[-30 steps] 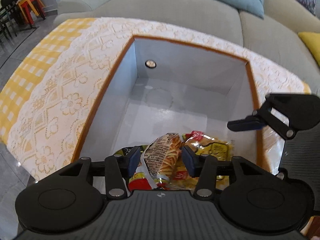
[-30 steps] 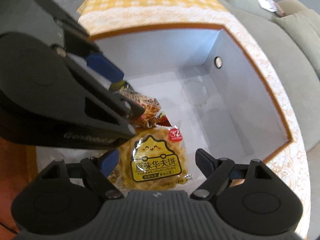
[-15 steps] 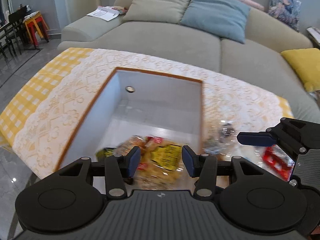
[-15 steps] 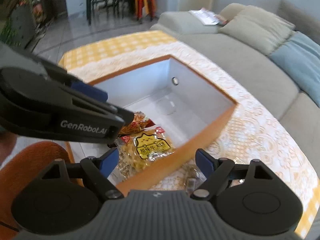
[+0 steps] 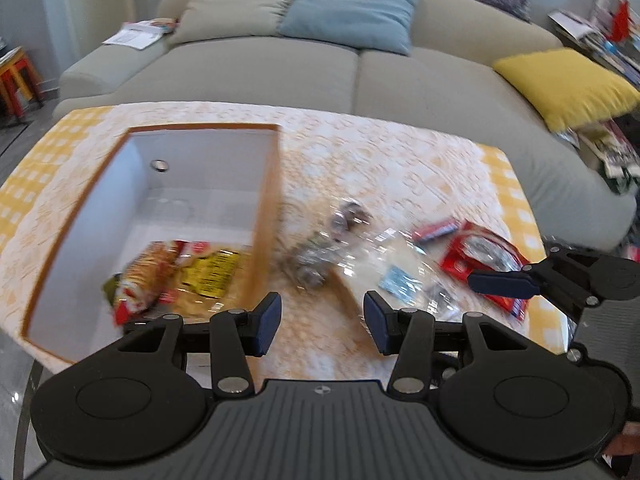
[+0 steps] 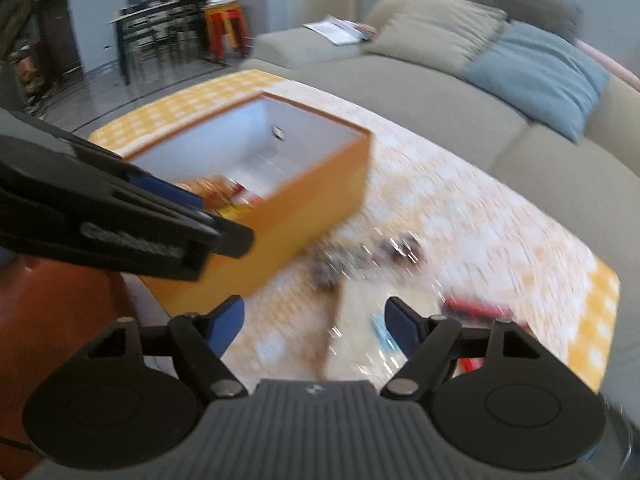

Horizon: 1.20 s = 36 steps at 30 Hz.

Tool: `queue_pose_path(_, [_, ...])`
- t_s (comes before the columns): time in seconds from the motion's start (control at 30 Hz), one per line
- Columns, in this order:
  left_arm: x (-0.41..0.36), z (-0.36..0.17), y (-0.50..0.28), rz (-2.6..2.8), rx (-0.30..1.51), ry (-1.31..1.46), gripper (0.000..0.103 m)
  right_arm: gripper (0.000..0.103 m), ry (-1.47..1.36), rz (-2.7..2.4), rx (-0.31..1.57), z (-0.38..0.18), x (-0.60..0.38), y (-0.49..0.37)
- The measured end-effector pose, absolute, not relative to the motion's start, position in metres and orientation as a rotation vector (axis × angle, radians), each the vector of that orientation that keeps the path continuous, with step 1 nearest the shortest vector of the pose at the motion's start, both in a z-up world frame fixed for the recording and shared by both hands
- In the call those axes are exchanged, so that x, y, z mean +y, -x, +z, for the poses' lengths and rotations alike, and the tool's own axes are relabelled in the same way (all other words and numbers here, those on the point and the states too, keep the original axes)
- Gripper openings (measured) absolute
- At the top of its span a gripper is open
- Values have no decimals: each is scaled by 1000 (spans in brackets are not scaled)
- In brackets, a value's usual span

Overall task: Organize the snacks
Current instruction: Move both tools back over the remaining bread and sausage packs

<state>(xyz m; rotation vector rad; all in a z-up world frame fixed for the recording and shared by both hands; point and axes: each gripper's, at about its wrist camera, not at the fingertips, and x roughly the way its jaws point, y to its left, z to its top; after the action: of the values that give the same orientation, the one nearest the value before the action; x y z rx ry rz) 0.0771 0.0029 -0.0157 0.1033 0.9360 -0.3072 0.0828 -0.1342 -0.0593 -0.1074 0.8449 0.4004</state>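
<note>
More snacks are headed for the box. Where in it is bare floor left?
The box is bare across its far half, below the round hole. The near end is crowded: the yellow packet and red-and-orange packet lie there.

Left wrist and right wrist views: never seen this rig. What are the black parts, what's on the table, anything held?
There is no robot arm here. A person carries a handheld two-finger claw in each hand, and each claw has a fisheye camera looking forward along its fingers.

The black shape with blue pads at the bottom of each picture is that camera's own claw: the left claw and the right claw. Each view also catches part of the other claw at its edge.

On the yellow tablecloth stands an orange box, white inside, with two snack packets in it. Beside it lie loose snacks, blurred: clear wrappers and a red packet.

Neither claw holds anything. The left is open; the right's jaws are closing on nothing.
</note>
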Motion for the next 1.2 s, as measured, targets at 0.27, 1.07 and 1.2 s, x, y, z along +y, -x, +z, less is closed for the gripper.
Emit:
queue_pose_path(0.27, [-32, -47, -76, -392, 997, -120, 57, 61, 81, 254, 890, -103, -187, -71])
queue_pose_path(1.07, [-39, -126, -139, -299, 1088, 15, 63, 28, -99, 212, 908, -164, -208, -124])
queue_pose_path(1.2, [-38, -133, -144, -304, 1083, 47, 73, 28, -101, 213, 906, -167, -208, -124])
